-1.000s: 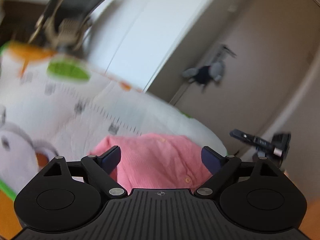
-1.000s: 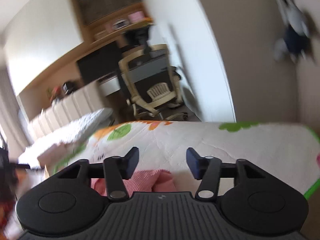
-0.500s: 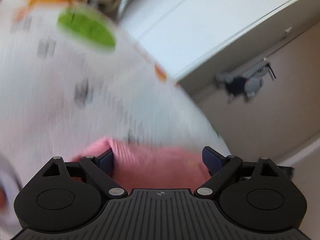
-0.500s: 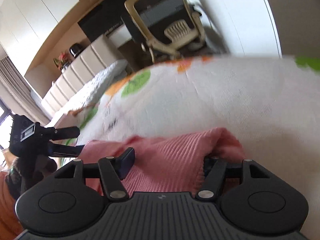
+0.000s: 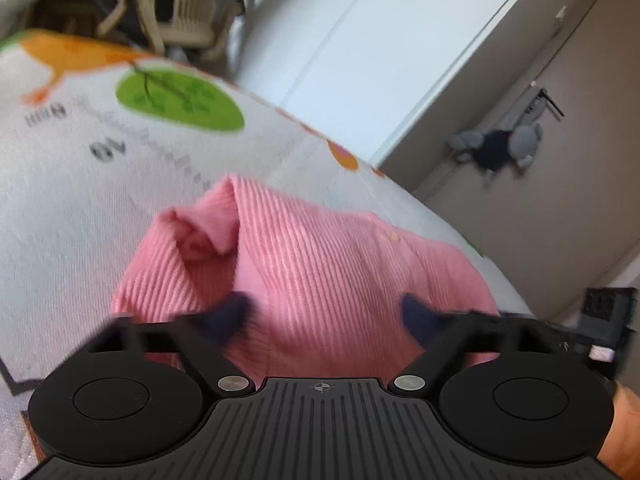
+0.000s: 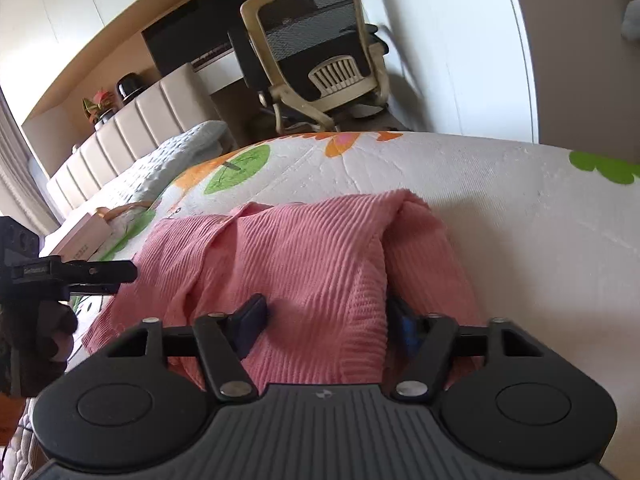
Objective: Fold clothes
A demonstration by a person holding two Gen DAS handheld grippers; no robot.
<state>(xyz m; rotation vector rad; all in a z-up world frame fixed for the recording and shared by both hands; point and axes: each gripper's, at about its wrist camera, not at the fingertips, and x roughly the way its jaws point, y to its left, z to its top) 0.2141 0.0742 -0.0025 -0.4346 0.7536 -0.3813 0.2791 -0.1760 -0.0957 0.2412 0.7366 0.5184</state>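
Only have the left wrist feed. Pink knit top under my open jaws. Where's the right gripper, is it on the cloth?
Observer: The right gripper is low over the same pink knit top, with its jaws open astride a raised fold.
Operator: Clamped on that fold?
Observer: No. One jaw is half hidden behind the fold's edge, and the other shows in front on the fabric, well apart from it.
Operator: Anything else on the bed I can't see?
Observer: A pale pink box lies on the printed quilt, past the left gripper, toward the padded headboard.
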